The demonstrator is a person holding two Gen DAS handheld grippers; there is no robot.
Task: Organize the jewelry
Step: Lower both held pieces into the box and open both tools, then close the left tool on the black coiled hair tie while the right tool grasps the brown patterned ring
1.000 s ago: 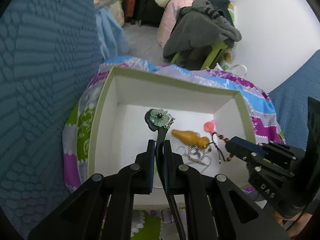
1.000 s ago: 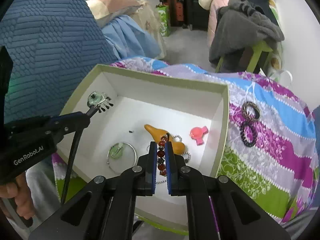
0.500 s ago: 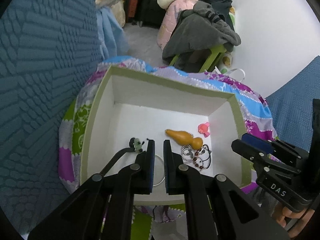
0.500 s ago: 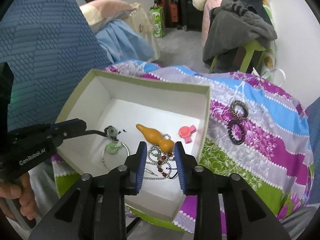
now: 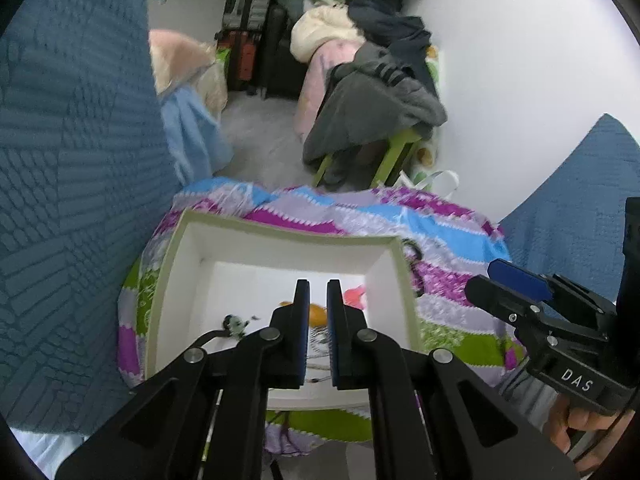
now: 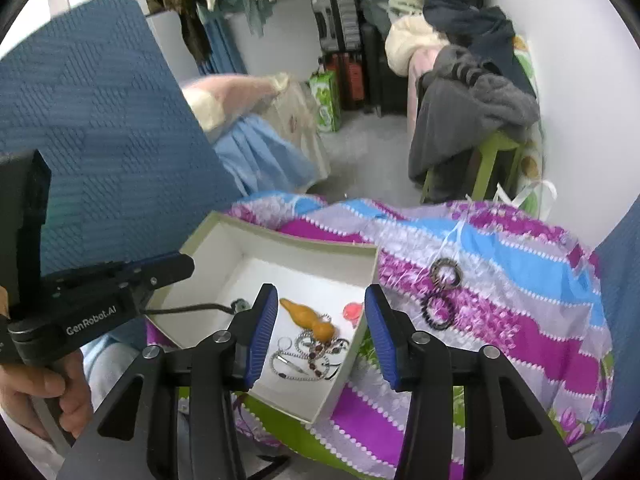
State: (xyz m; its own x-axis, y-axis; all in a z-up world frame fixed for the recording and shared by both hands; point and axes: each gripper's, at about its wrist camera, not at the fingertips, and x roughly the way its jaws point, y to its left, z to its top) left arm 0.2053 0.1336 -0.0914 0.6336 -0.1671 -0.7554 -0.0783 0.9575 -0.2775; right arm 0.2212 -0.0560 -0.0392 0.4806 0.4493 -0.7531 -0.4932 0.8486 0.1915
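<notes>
A white box with a green rim [image 6: 280, 234] [image 5: 280, 234] sits on a striped cloth. It holds an orange gourd pendant [image 6: 310, 320], a pink charm [image 6: 352, 312], a tangle of bead chains [image 6: 308, 354] and a green flower pendant on a black cord [image 5: 235, 323] [image 6: 240, 304]. My left gripper [image 5: 318, 304] [image 6: 176, 266] hovers above the box with a narrow empty gap between its fingers. My right gripper [image 6: 320, 320] [image 5: 504, 276] is wide open and empty above the box's right side. Two dark hair rings [image 6: 442, 294] lie on the cloth right of the box.
The striped cloth [image 6: 500, 300] covers a small round surface. Blue quilted bedding [image 6: 100, 140] flanks it on the left and right. Beyond are a green stool piled with clothes [image 6: 472, 120], suitcases [image 5: 244, 20] and floor space.
Both grippers let go of their jewelry into the box and rose away. The flower pendant and the red bead bracelet now lie inside. The right jaws opened wide.
</notes>
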